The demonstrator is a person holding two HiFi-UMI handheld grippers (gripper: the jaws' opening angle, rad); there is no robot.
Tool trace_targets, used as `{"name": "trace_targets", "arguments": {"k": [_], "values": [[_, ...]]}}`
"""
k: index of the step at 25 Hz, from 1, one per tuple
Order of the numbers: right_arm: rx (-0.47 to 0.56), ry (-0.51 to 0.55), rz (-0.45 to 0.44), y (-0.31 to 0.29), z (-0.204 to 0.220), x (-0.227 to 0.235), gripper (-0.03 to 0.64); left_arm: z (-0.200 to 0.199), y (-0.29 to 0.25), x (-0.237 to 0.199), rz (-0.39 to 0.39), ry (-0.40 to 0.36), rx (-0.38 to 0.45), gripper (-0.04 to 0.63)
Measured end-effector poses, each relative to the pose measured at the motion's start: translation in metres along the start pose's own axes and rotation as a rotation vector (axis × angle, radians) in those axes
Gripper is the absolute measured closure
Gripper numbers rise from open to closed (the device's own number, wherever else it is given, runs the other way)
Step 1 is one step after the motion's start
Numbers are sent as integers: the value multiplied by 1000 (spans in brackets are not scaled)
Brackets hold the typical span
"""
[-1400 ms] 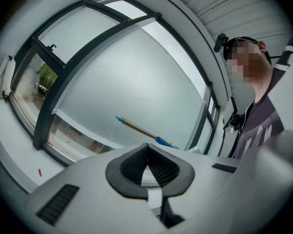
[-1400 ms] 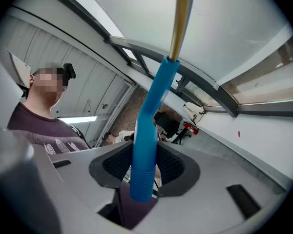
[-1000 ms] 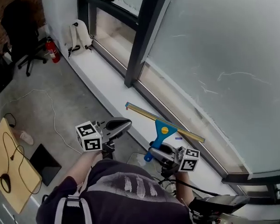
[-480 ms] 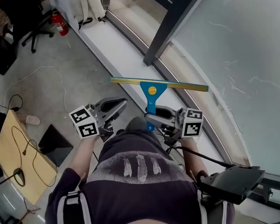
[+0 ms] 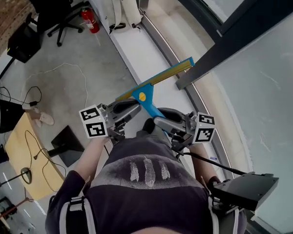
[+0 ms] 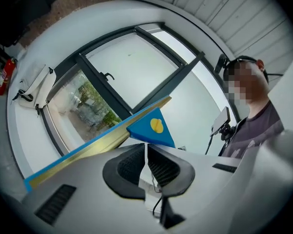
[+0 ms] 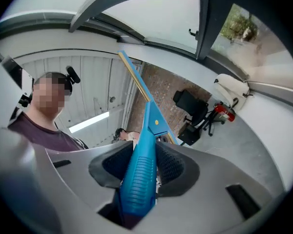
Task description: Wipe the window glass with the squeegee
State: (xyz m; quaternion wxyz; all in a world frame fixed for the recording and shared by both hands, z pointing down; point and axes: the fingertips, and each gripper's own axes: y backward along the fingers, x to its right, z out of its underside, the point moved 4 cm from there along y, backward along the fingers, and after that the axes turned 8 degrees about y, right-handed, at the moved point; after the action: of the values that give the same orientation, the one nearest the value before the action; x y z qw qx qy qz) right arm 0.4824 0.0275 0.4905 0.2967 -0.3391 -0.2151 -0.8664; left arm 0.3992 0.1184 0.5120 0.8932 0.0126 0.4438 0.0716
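The squeegee has a blue handle (image 5: 150, 107) and a long brass blade (image 5: 160, 77) with a blue strip. It slants up to the right in front of the person's chest, away from the window glass (image 5: 278, 72). My right gripper (image 5: 162, 121) is shut on the ribbed blue handle (image 7: 138, 182), and the blade (image 7: 134, 82) points upward beyond the jaws. My left gripper (image 5: 133, 110) is shut with nothing in it. It sits just left of the handle, under the blade's lower end (image 6: 95, 145). The pads (image 6: 158, 167) meet below the squeegee's blue head (image 6: 152, 126).
A dark window post (image 5: 234, 38) crosses the glass above a white sill (image 5: 139, 45). A white backpack (image 5: 121, 6), a red fire extinguisher (image 5: 90, 19) and an office chair (image 5: 53, 4) stand at the far left. A wooden table (image 5: 24, 165) and floor cables lie on the left.
The squeegee went from lying by the sill to level, then tilted with its right end raised. The head view swung left along the window. Both grippers kept their states.
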Motion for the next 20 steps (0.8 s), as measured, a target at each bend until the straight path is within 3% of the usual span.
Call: {"name": "trace_targets", "arguments": {"k": [4,6,7,15,16,20], "values": [[99,-116,-117,-25,-47,39,474,-54,-10,-21,91,93,142,565],[128,-157,-160,-41,-62,51,474,-79,-10,-27,130,99,205,356],[123,-160,-171,-49,-69,58,474,-92,-11,-31,150,91,225,321],[123,-72,-122,-129,-127,114,474,-218,-38,-89,330,19,212,330],[134,-65,-117,-143,-135,122,474,-235,-38,-99,360,21,198,364],[203,-16,-54,-195,-173,150,474,-305,-43,-128,483,75,84,392]]}}
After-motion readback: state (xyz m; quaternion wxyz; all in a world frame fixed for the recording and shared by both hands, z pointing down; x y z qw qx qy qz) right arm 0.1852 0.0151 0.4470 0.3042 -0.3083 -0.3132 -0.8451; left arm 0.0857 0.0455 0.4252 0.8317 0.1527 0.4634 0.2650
